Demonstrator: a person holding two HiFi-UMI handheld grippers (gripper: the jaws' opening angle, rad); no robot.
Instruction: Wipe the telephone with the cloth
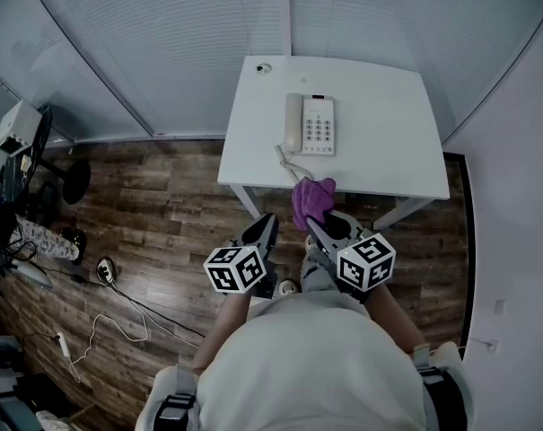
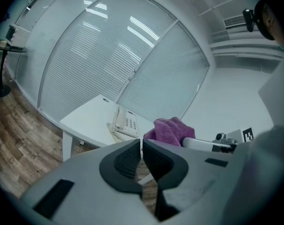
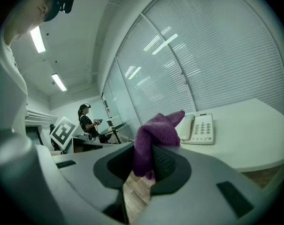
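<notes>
Looking down on a wood floor (image 1: 154, 223) spreading from nine o'clock round to six, with a white table (image 1: 388, 142) at twelve o'clock against glass hung with blinds (image 1: 163, 43). Finding the telephone (image 1: 311, 124) near the table's middle, its handset (image 1: 293, 124) cradled on the nine o'clock side and its coiled cord (image 1: 284, 158) looping toward the six o'clock edge. Holding both tools low at six o'clock, short of the table and well apart from the telephone. Keeping the left gripper (image 1: 269, 221) at seven o'clock, jaws pressed together on nothing. Pinching the purple cloth (image 1: 312, 197) in the right gripper (image 1: 320, 227) at five o'clock, jaws closed on a bunched fold and the loose end standing up past the tips, near the table's front edge. No wiping begun, judging by that gap.

Risking, from here, a shove instead of a wipe: probably a light telephone on a slick top, unsteadied, so likely to slide toward twelve o'clock under pressure. Risking too a handset knocked off its cradle or a cord snagged by the jaw tips — little cloth ahead of hard plastic. Possibly losing the cloth as well, gripped only by one fold.
</notes>
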